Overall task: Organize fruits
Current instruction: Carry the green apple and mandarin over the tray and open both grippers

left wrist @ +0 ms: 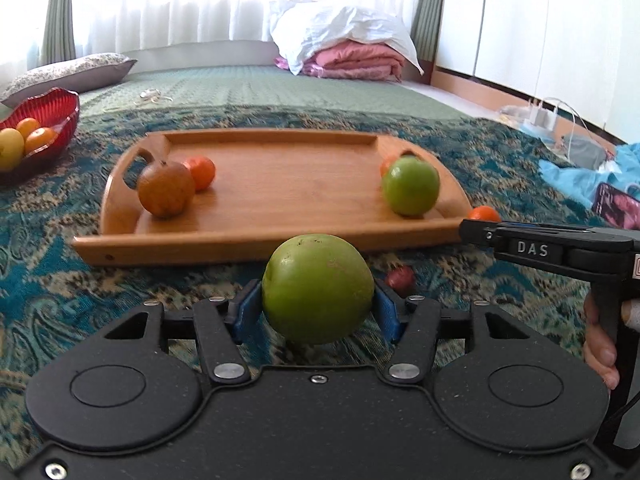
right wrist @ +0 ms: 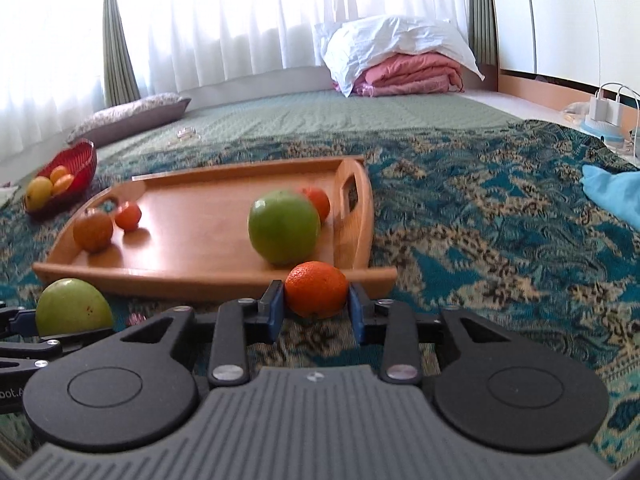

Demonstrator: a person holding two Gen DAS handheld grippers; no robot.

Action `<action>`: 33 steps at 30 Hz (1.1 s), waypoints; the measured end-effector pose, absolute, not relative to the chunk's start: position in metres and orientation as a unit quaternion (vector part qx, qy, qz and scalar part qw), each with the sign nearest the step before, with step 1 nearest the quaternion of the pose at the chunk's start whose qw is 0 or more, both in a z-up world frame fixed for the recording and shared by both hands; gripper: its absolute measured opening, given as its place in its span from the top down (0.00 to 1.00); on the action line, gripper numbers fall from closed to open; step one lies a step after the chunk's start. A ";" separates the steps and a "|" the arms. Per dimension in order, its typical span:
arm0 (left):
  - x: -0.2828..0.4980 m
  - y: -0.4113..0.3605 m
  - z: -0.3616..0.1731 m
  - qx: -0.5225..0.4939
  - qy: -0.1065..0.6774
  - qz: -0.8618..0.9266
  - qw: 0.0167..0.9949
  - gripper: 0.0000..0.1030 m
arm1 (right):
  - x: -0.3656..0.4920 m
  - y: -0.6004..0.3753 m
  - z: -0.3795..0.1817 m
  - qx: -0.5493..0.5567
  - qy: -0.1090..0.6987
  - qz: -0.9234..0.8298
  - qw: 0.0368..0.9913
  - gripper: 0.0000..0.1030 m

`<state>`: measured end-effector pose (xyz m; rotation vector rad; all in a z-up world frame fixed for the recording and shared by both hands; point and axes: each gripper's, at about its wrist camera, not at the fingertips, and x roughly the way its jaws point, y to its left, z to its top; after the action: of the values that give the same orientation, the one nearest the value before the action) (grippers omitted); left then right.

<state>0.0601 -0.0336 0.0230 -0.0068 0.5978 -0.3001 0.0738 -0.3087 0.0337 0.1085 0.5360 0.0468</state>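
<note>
My left gripper (left wrist: 317, 306) is shut on a large green apple (left wrist: 318, 288), held just above the patterned blanket in front of the wooden tray (left wrist: 280, 184). That apple (right wrist: 74, 308) also shows at the lower left of the right wrist view. My right gripper (right wrist: 316, 306) is shut on a small orange (right wrist: 316, 288) at the tray's near right corner. On the tray (right wrist: 192, 232) lie a brownish-red fruit (left wrist: 166, 194), a tangerine (left wrist: 200, 172), a second green apple (left wrist: 411, 186) and an orange (right wrist: 318, 202) behind it.
A red bowl (left wrist: 60, 104) with a yellow fruit and oranges stands far left. A small dark red thing (left wrist: 400, 278) lies on the blanket by the tray. Pillow (left wrist: 68, 74), folded bedding (left wrist: 352, 60), chargers (left wrist: 540, 116), blue cloth (left wrist: 572, 176) and a hand (left wrist: 600, 352) ring the area.
</note>
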 end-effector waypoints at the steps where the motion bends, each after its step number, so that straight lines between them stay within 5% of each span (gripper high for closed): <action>1: 0.061 -0.032 0.026 -0.003 0.289 -0.145 0.946 0.46 | 0.076 -0.308 0.037 0.055 0.261 0.024 0.963 0.64; 19: 0.149 0.012 0.100 -0.025 0.229 -0.098 0.968 0.46 | 0.149 -0.300 0.087 0.036 0.232 0.028 0.972 0.64; 33: 0.255 0.040 0.077 -0.044 0.299 -0.077 0.950 0.46 | 0.228 -0.321 0.073 0.097 0.296 0.020 0.950 0.64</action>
<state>0.2555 0.0403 0.0770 -0.0885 0.6077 -0.1570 0.2276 -0.3209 0.0733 0.1972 0.6016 0.0415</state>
